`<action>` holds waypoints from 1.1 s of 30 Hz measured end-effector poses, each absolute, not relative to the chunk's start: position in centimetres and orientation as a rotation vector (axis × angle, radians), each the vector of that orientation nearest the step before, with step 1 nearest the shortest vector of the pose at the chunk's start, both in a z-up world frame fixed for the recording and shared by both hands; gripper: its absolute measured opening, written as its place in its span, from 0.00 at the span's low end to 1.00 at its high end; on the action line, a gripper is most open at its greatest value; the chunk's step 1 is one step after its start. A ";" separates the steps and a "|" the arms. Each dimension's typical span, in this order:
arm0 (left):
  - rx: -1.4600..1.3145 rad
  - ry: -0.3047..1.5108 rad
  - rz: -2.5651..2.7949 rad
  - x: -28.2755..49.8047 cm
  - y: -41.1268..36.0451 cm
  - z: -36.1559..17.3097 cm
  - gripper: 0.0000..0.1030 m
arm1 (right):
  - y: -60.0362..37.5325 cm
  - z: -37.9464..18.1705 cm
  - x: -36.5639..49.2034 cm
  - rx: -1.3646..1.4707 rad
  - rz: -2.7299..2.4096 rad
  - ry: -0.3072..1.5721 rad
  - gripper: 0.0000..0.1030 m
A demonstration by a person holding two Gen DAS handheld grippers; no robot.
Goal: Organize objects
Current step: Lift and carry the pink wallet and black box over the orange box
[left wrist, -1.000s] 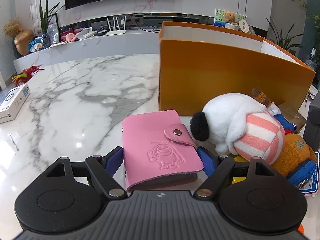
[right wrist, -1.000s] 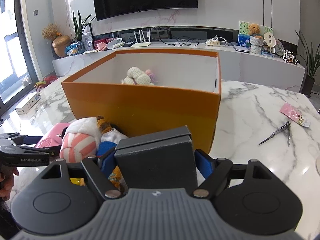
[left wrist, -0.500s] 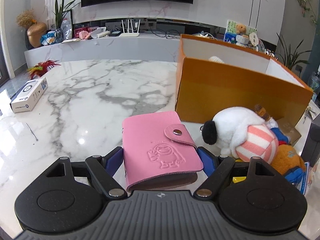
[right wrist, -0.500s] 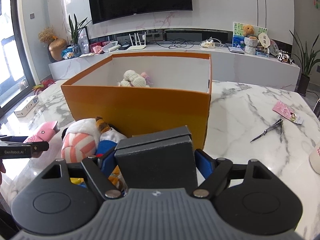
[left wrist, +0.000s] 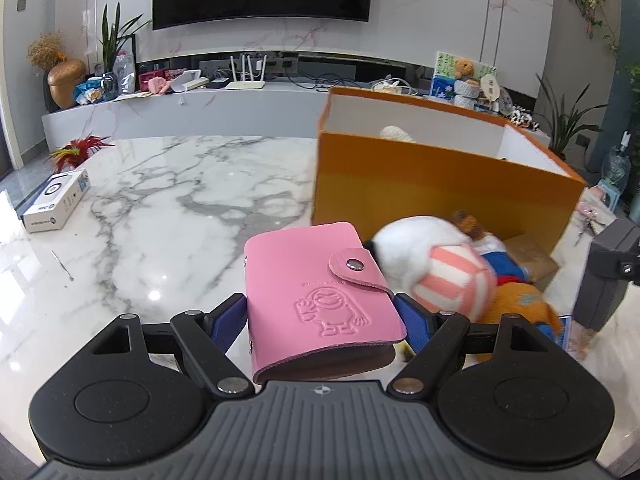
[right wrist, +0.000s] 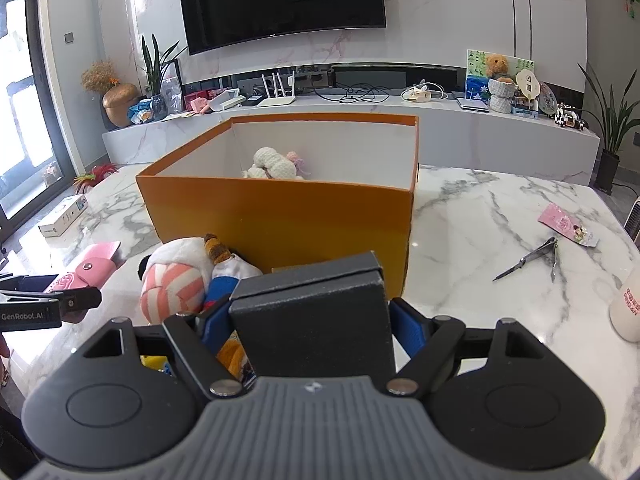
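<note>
My left tongs (left wrist: 320, 316) are clenched on a pink card wallet (left wrist: 316, 292), one blue pad on each side of it. The wallet is lifted above the marble worktop (left wrist: 160, 220), with its snap flap on the right and an embossed cartoon figure on the cover. My right tongs (right wrist: 310, 326) are clenched on a dark grey box (right wrist: 314, 312), which I hold upright between the two blue pads.

In front of both tongs stands an orange box (right wrist: 280, 216) with white inner walls, open at the top. Inside it, near the far wall, lies a small cream knitted toy (right wrist: 276, 164). Just beside the near wall of the orange box, on the worktop, is a pile of soft toys: a white plush with a pink striped part (left wrist: 436, 264), a blue and white one (right wrist: 228, 280) and an orange one (left wrist: 520, 304). They touch each other. A piece of brown cardboard (left wrist: 528, 256) lies next to them against the orange box.

In the right wrist view, my left tongs with the pink wallet are at the far left. To the right of the orange box, well apart from it, lie a metal nail clipper (right wrist: 532, 258) and a pink packet (right wrist: 566, 224). A small white carton (left wrist: 54, 206) rests near the left edge of the worktop.
</note>
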State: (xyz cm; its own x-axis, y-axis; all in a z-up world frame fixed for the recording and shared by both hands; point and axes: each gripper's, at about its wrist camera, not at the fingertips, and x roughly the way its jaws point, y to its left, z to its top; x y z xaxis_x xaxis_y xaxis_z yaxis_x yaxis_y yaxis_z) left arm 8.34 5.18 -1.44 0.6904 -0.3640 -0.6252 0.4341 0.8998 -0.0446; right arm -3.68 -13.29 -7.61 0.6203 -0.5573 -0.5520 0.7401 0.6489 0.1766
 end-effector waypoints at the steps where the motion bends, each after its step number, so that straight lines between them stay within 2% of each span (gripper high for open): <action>1: 0.105 0.671 -0.454 8.0 5.0 -1.3 0.90 | -13.2 -7.6 -3.7 0.410 -0.769 0.483 0.79; 33: 0.117 0.560 -0.625 5.2 2.1 2.4 0.90 | -11.2 -5.0 -3.4 0.364 -0.721 0.461 0.79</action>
State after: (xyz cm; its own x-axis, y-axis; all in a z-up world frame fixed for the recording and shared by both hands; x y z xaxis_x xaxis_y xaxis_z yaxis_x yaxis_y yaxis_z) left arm 5.18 2.13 2.38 0.6685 -0.5218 -0.5300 0.5834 0.8099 -0.0614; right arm -3.44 -11.21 -5.03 0.6591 -0.5434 -0.5199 0.6998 0.6963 0.1593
